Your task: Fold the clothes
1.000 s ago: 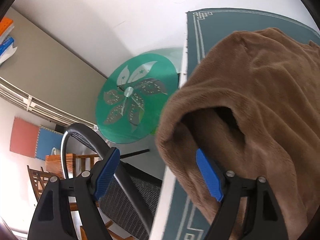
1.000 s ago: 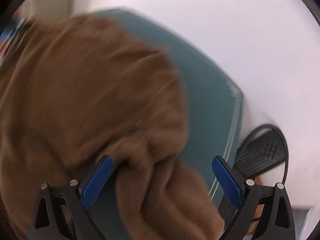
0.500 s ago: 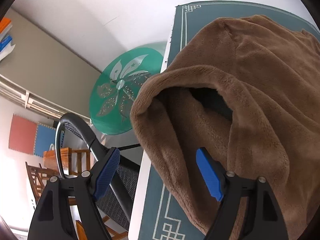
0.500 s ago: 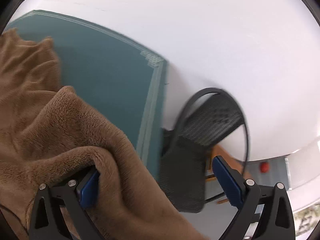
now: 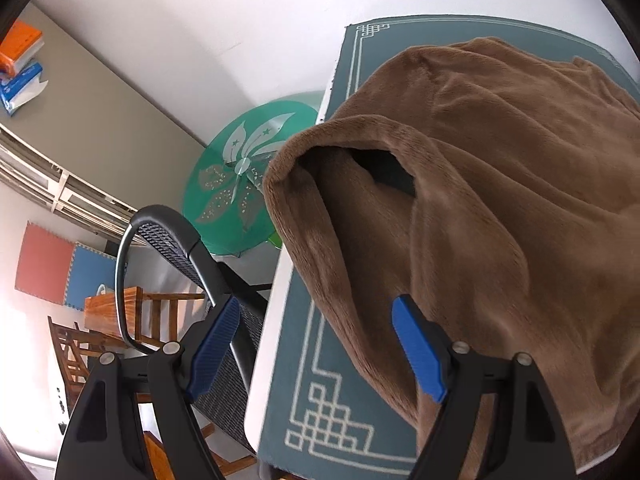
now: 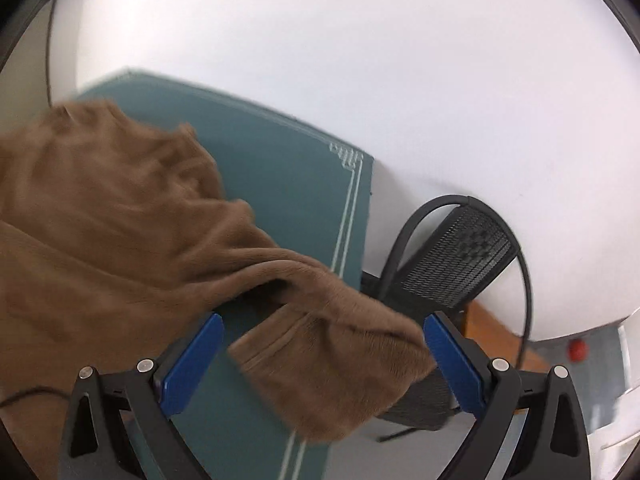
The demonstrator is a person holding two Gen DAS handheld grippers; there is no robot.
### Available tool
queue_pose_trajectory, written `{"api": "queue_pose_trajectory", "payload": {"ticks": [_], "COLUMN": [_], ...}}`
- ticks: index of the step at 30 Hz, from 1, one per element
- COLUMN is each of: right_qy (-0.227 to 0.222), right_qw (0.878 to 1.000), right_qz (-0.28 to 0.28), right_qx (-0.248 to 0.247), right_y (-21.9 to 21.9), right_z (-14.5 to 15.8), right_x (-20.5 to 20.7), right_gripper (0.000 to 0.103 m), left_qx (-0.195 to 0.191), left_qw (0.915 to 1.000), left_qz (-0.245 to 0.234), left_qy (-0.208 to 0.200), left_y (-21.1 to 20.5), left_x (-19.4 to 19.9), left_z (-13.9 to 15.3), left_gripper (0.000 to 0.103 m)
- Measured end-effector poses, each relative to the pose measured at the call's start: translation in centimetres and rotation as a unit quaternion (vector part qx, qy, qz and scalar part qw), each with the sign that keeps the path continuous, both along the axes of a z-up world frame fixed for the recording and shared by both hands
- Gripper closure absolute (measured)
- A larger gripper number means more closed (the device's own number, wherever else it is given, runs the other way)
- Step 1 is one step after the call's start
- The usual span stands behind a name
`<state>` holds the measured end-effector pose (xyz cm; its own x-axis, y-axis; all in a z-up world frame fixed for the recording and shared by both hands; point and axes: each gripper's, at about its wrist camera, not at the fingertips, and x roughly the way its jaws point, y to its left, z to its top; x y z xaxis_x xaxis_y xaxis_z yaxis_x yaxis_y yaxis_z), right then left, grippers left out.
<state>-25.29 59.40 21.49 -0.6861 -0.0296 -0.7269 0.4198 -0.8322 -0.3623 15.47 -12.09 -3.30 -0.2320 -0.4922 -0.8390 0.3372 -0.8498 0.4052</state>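
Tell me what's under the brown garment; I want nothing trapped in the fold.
The brown garment lies on a teal mat with a pale border, over a white table. Its open end shows only dark fabric. Whatever lies beneath the rest is covered.

A home room: wooden dining chairs, green glass table.

The fleece garment lay on the mat, and the mat lay on the table. A mesh chair stood left of the table, with a round table behind it. Another mesh chair stood off the mat's right edge.
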Motion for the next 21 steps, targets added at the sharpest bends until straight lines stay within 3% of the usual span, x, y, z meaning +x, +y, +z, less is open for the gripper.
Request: {"api": "queue_pose_trajectory", "payload": {"ticks": [6,16,18,21], "right_qy": [-0.005,0.022,0.006,-0.032], "right_qw": [0.996,0.979,0.976,0.98], "right_qz": [0.024,-0.008,-0.012,0.015], "right_qx": [-0.08,-0.2,-0.216,-0.197], "right_y": [3.8,10.4,11.0,9.9], "right_z": [2.6,8.3,8.4,6.2], "right_x": [3.4,8.1,8.7,10.2], "right_gripper": [0.002,0.001,0.001,0.001], "left_qx": [-0.002,0.009,0.012,0.02], "left_qw": [0.9995,0.9999,0.9999,0.9998], "left_qz": [-0.031,-0.013,-0.002,0.01], "left_qy": [0.002,-0.002,-0.002,0.001], "left_y": [3.1,4.0,3.7,3.5], "left_x": [3.1,8.0,8.7,9.7], "left_z": [0.3,-0.3,-0.5,-0.7], "left_gripper": [0.02,0.02,0.02,0.02]}}
